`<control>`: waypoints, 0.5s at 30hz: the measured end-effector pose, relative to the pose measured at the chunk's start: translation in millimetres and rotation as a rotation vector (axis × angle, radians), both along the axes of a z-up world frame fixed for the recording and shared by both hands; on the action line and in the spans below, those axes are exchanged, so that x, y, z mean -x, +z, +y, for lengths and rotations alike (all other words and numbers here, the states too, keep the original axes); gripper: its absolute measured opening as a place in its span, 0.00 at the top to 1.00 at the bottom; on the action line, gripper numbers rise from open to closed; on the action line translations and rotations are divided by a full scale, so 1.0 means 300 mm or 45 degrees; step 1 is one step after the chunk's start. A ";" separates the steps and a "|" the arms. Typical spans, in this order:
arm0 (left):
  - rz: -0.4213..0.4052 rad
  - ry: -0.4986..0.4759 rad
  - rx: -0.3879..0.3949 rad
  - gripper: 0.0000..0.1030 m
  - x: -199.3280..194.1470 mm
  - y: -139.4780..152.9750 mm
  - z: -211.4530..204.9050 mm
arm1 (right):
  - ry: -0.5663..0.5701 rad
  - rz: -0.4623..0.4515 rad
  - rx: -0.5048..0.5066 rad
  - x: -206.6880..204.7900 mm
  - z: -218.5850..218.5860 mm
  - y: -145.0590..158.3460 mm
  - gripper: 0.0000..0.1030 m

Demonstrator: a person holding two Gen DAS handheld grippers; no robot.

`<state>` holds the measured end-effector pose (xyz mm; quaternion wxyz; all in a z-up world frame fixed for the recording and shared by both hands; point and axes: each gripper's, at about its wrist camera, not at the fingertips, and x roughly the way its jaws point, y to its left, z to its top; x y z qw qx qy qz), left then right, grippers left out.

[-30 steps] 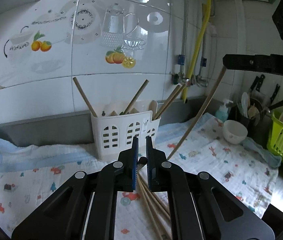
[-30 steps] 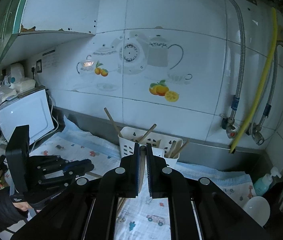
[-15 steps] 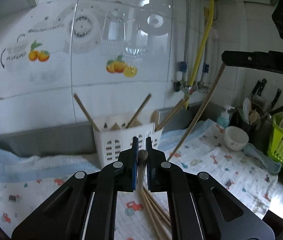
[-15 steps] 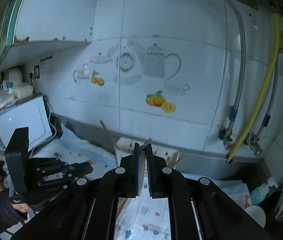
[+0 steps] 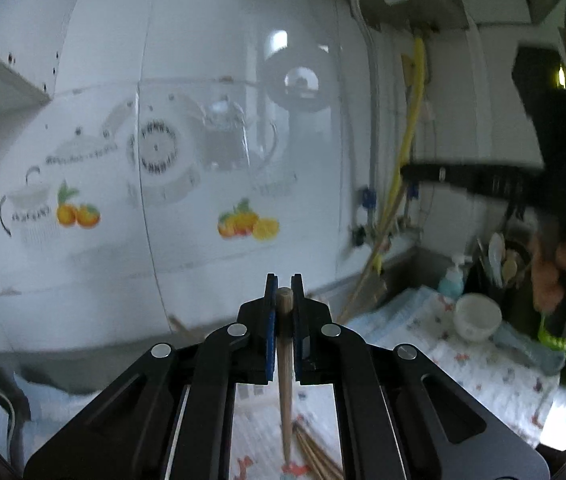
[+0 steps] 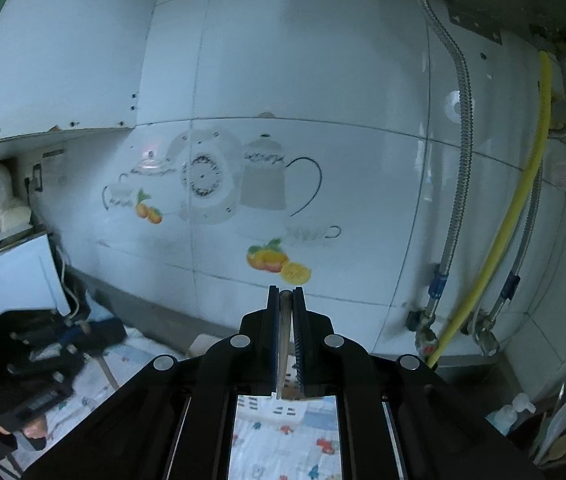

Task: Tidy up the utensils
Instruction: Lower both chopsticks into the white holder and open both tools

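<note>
**Both jaws pinch a chopstick each, tilted up toward the tiled wall**

Jaws first: the left gripper [image 5: 284, 294] is pinched on a round wooden chopstick [image 5: 284, 364], whose blunt end pokes out between the blue pads while the shaft runs down toward 6 o'clock. The right gripper [image 6: 285, 300] is likewise pressed onto a second chopstick [image 6: 283, 344], seen edge-on as a thin sliver between its pads.

Largest in both views is the white tiled wall [image 6: 283, 80], printed with a teapot and fruit decal [image 6: 275, 260]. A yellow hose [image 6: 519, 200] and a corrugated metal hose [image 6: 461, 128] hang down it at 3 o'clock in the right wrist view.

Below, a patterned cloth [image 5: 479, 364] covers the counter. On it, in the left wrist view, a white bowl [image 5: 477, 316] sits at 4 o'clock, with a soap bottle [image 5: 453, 276] just beside it toward the wall.

Loose chopsticks [image 5: 315, 452] lie on the cloth at 6 o'clock, just beside the held one's lower end.

The utensil holder is mostly hidden behind the grippers; only a blurred white corner [image 6: 203, 344] shows in the right wrist view.
</note>
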<state>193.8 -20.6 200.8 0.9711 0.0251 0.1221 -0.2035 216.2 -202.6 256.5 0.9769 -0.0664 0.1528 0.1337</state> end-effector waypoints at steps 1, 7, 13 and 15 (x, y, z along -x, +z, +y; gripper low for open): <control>-0.027 0.004 0.010 0.95 -0.009 0.026 0.001 | -0.013 -0.005 0.011 -0.018 0.004 -0.005 0.94; -0.151 0.032 0.034 0.95 -0.075 0.137 -0.015 | -0.042 0.019 0.053 -0.113 0.011 -0.059 0.94; -0.238 0.077 0.043 0.95 -0.190 0.187 -0.027 | -0.043 0.070 0.059 -0.188 0.000 -0.134 0.94; -0.261 0.090 0.048 0.95 -0.227 0.193 -0.027 | -0.042 0.077 0.065 -0.204 -0.004 -0.152 0.94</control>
